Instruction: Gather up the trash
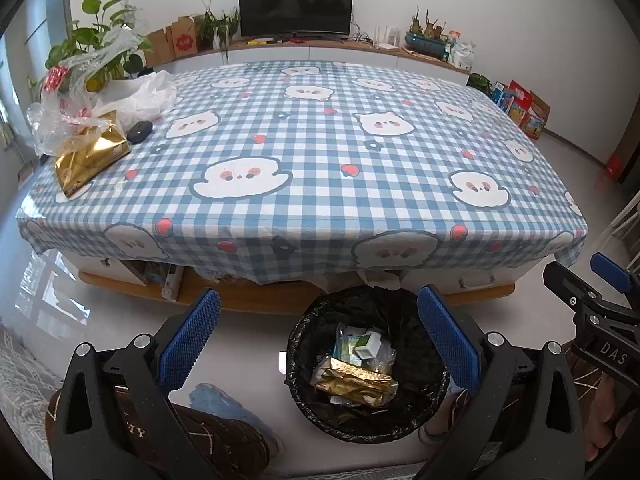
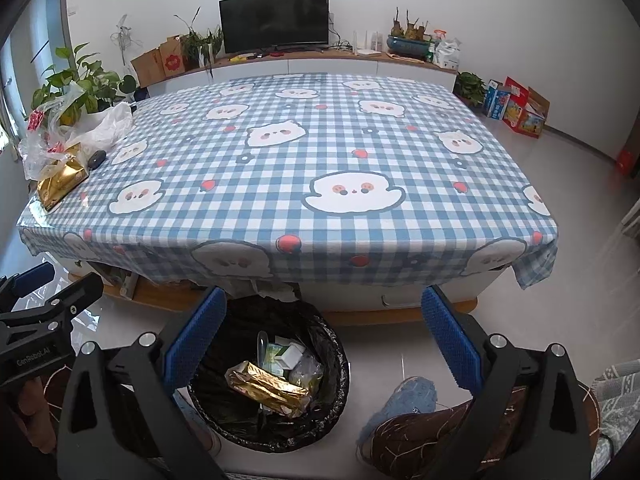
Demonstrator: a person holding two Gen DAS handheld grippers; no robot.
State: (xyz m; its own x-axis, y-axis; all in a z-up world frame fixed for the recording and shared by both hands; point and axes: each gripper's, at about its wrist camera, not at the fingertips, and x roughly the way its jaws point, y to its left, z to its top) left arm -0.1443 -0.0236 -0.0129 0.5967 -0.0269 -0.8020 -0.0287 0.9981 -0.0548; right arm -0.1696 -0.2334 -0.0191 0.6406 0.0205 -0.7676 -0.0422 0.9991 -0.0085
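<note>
On the floor by the checked table (image 1: 320,140): black-lined bin (image 1: 412,420) holding a gold wrapper (image 1: 356,386). Second gold packet (image 1: 90,158) on table's far-left corner. Left gripper (image 1: 318,340) and right gripper (image 2: 324,336) both spread wide, gripping nothing.

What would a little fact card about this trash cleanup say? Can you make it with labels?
Place: a table with a blue checked tablecloth
Bin: a trash can with a black liner on the floor in front of the table
In the bin: a crumpled gold wrapper, a small white box and other bits
On the table, far left corner: a gold bag, clear plastic bags, a small dark round object
Left gripper: fingers open, holding nothing
Right gripper: fingers open, holding nothing
</note>
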